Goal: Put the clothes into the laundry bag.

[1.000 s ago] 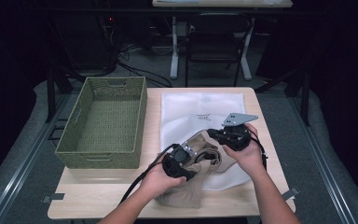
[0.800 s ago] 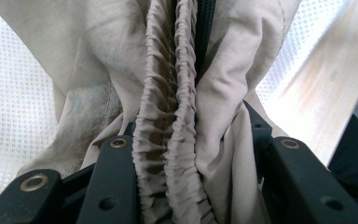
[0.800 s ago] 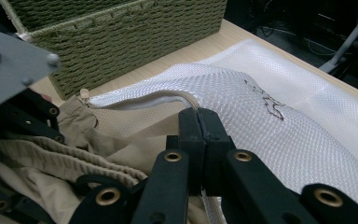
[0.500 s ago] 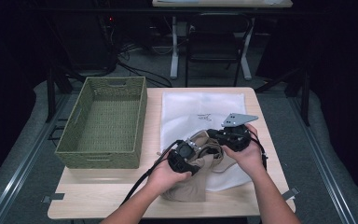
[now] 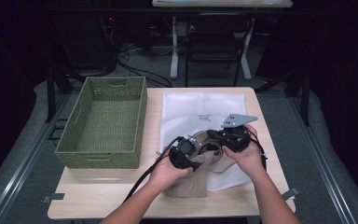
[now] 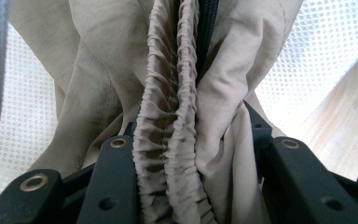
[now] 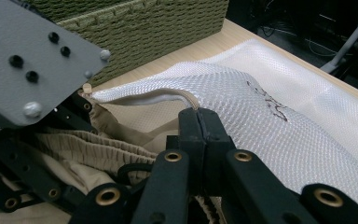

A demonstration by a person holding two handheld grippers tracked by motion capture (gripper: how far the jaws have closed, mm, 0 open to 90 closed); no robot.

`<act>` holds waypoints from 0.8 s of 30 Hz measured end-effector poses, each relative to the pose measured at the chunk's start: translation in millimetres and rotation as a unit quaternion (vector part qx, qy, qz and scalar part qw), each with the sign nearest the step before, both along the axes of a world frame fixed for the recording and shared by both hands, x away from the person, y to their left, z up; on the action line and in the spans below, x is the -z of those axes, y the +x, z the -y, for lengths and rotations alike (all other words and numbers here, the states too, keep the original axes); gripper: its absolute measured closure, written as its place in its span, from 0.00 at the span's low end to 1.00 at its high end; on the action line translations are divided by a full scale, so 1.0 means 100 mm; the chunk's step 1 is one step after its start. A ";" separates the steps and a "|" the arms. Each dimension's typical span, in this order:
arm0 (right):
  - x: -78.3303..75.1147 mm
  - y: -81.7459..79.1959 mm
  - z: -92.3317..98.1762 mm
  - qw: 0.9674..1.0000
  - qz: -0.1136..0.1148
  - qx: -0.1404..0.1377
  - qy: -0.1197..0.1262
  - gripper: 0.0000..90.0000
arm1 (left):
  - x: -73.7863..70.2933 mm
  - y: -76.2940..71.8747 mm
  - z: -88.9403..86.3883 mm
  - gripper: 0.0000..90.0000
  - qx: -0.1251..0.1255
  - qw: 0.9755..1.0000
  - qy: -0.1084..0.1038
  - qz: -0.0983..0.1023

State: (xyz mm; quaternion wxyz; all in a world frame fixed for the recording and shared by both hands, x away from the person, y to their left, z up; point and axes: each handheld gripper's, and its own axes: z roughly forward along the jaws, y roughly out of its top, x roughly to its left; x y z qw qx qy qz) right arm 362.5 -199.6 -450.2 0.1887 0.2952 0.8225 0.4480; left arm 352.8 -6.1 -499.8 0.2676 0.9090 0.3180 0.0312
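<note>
High view — basket (image 5: 103, 122) left of bag (image 5: 200, 109)

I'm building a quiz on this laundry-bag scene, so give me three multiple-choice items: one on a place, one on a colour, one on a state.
1. Where is the woven basket relative to the mesh bag?
A. to its left
B. to its right
C. on top of it

2. What colour is the garment?
A. navy
B. beige
C. red

3. What are the right tongs doing?
A. standing wide open
B. resting in the basket
C. pinching the bag's opening edge

Answers: 1 A, the high view shows the basket left of the bag. 2 B, the gathered cloth is beige. 3 C, the jaws meet on the bag's edge.
</note>
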 end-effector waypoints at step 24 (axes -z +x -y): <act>-0.02 -0.01 0.03 1.000 0.007 0.002 0.003 0.99 | 0.16 0.13 0.07 0.64 -0.025 1.000 -0.012 -0.001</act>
